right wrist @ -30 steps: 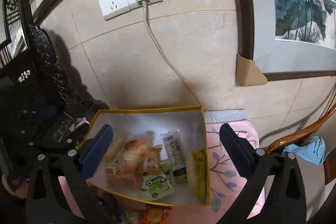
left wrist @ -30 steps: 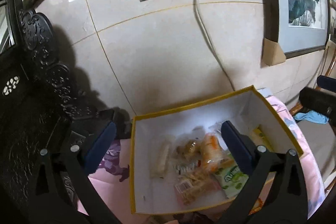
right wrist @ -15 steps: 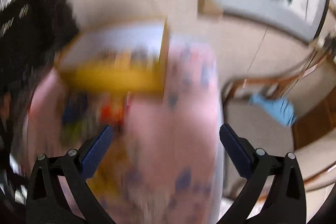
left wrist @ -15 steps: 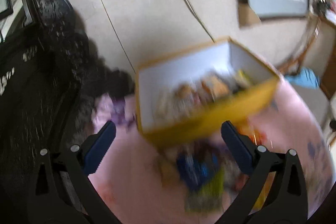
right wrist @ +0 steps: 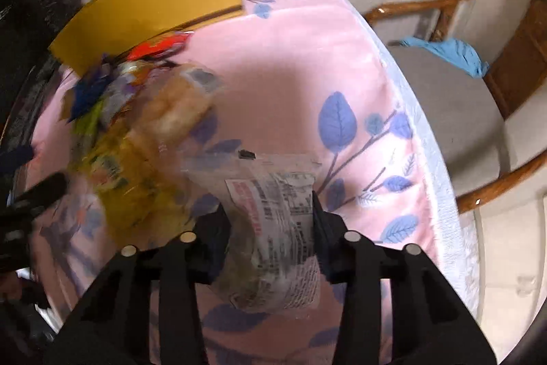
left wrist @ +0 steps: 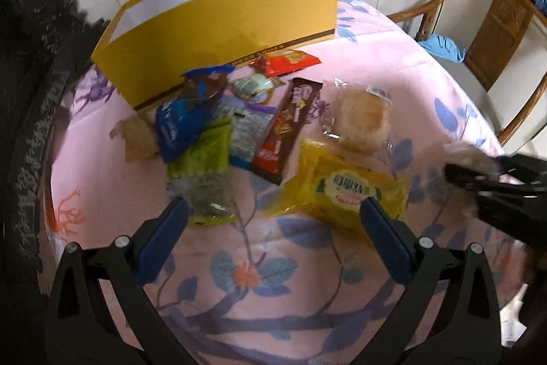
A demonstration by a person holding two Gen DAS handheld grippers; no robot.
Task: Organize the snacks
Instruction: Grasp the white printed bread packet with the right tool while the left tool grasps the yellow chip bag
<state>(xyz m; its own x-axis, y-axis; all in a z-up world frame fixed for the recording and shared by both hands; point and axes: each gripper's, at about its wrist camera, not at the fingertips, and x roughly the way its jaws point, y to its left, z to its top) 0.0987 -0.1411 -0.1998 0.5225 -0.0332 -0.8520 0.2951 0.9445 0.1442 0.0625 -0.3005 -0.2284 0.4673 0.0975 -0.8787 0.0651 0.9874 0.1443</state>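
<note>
A yellow box [left wrist: 218, 19] stands at the back of the pink flowered tablecloth [left wrist: 259, 283]. In front of it lie several snack packets: a blue one [left wrist: 181, 122], a green one [left wrist: 201, 159], a brown bar [left wrist: 287, 129], a red one [left wrist: 287, 62], a wrapped bun [left wrist: 362, 118] and a yellow packet [left wrist: 342, 187]. My left gripper [left wrist: 273, 218] is open and empty, just short of the green and yellow packets. My right gripper [right wrist: 270, 214] is shut on a clear wrapped snack with a printed label [right wrist: 280, 214] near the table's right side; it also shows in the left wrist view [left wrist: 478, 173].
The box [right wrist: 154, 2] and the snack pile [right wrist: 143, 112] lie to the left in the right wrist view, blurred. A wooden chair [right wrist: 478, 91] with a blue cloth [right wrist: 448, 52] stands beyond the table's right edge. Dark carved furniture [left wrist: 30, 57] stands on the left.
Both grippers have pulled back from above the box and tilted down toward the table. The right gripper, open before, is now shut on the clear wrapped snack.
</note>
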